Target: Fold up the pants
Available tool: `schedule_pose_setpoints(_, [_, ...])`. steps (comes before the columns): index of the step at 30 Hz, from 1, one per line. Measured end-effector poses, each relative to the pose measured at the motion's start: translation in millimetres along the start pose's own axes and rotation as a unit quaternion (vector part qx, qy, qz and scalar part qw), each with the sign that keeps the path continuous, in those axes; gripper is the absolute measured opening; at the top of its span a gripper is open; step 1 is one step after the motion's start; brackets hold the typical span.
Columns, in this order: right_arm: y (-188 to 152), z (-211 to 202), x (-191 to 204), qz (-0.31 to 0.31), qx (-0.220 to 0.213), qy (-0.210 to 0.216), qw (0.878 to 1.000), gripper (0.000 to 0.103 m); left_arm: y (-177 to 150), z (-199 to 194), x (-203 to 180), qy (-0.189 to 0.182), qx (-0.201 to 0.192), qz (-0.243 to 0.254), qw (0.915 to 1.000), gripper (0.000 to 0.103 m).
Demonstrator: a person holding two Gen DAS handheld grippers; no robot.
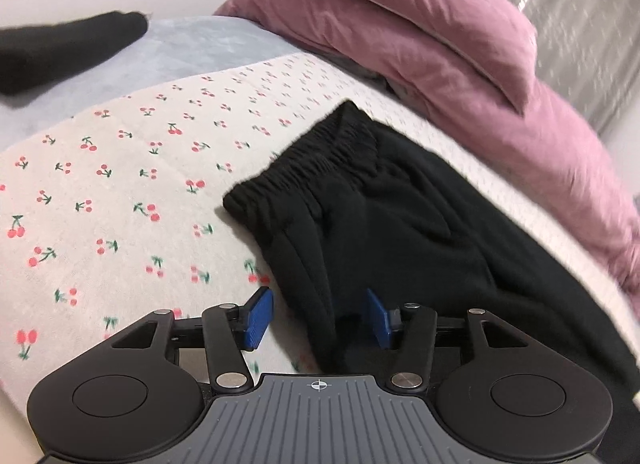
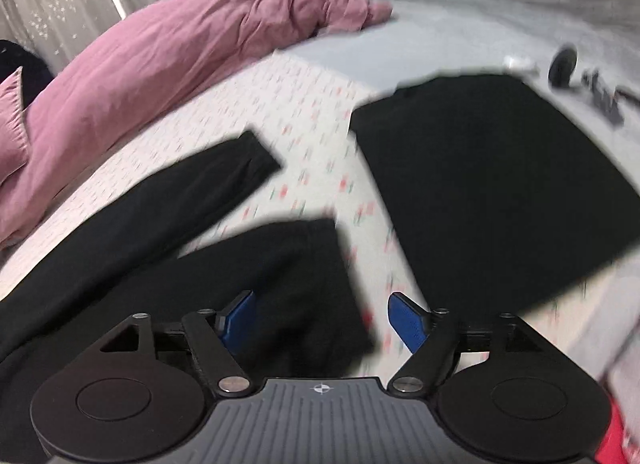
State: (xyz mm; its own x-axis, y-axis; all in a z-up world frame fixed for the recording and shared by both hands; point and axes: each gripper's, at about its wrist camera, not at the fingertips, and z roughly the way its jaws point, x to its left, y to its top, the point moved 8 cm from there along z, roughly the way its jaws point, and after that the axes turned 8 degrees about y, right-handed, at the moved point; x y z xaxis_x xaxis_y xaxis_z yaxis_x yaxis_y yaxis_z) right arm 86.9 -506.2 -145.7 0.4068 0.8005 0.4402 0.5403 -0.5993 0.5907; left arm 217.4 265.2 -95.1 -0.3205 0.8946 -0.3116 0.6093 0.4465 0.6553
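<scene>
While both grippers gape, pants (image 1: 400,215) edge borders bare cherry-print sheet (image 1: 120,183).

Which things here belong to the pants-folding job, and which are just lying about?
Job: black pants, left gripper, right gripper.
Lying about: pink duvet, pink pillow, folded black garment, cherry-print sheet, small dark gadgets.

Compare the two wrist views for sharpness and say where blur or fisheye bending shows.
Left wrist view: mostly sharp; the black pants show waistband gathers and the cherry-print sheet reads clearly, with smear only toward the pink duvet at the right edge. Right wrist view: heavy motion blur; pants edges and sheet print streak. Both views bend the bed into a curve and darken at the corners.
</scene>
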Motion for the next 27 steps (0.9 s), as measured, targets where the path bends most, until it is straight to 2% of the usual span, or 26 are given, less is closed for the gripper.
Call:
schedule_pose_setpoints(4, [-30,7,-5,0.032,0.039,0.014,0.999,0.075,15,14,8,-0.015,-0.009,-0.040,0.9990,0.049])
schedule_pose_setpoints(6, [-32,9,-5,0.035,0.024,0.015,0.999,0.074,21,23,14,-0.023,-0.004,-0.071,0.9972,0.046])
schedule_pose_setpoints(7, [-32,9,-4,0.038,0.014,0.014,0.999,0.070,23,27,16,-0.028,-0.006,-0.084,0.9961,0.045])
schedule_pose_setpoints(8, [-32,8,-2,0.038,0.008,0.017,0.999,0.054,25,29,16,-0.031,-0.009,-0.089,0.9955,0.043])
schedule_pose_setpoints(9, [-33,10,3,0.036,0.006,0.033,0.999,0.040,26,32,15,-0.028,-0.009,-0.088,0.9957,0.028])
schedule_pose_setpoints(10, [-34,13,7,0.040,0.013,0.053,0.998,0.008,26,34,15,-0.020,-0.005,-0.082,0.9964,0.019])
schedule_pose_setpoints(11, [-34,12,8,0.048,0.012,0.061,0.997,0.005,25,34,15,-0.015,-0.006,-0.075,0.9971,0.017])
schedule_pose_setpoints(13, [-31,6,9,0.046,-0.007,0.049,0.998,0.003,25,29,15,-0.002,-0.011,-0.069,0.9975,0.010])
schedule_pose_setpoints(18, [-18,-31,1,0.057,-0.051,0.050,0.996,0.002,26,3,28,0.033,-0.021,-0.069,0.9969,0.009])
schedule_pose_setpoints(24, [-31,-13,-5,0.039,-0.015,0.009,0.999,0.001,14,-19,27,0.081,-0.019,0.007,0.9965,0.011])
schedule_pose_setpoints(27, [-41,2,-13,0.038,0.002,-0.015,0.999,0.000,4,-13,29,0.105,0.002,0.036,0.9939,0.012])
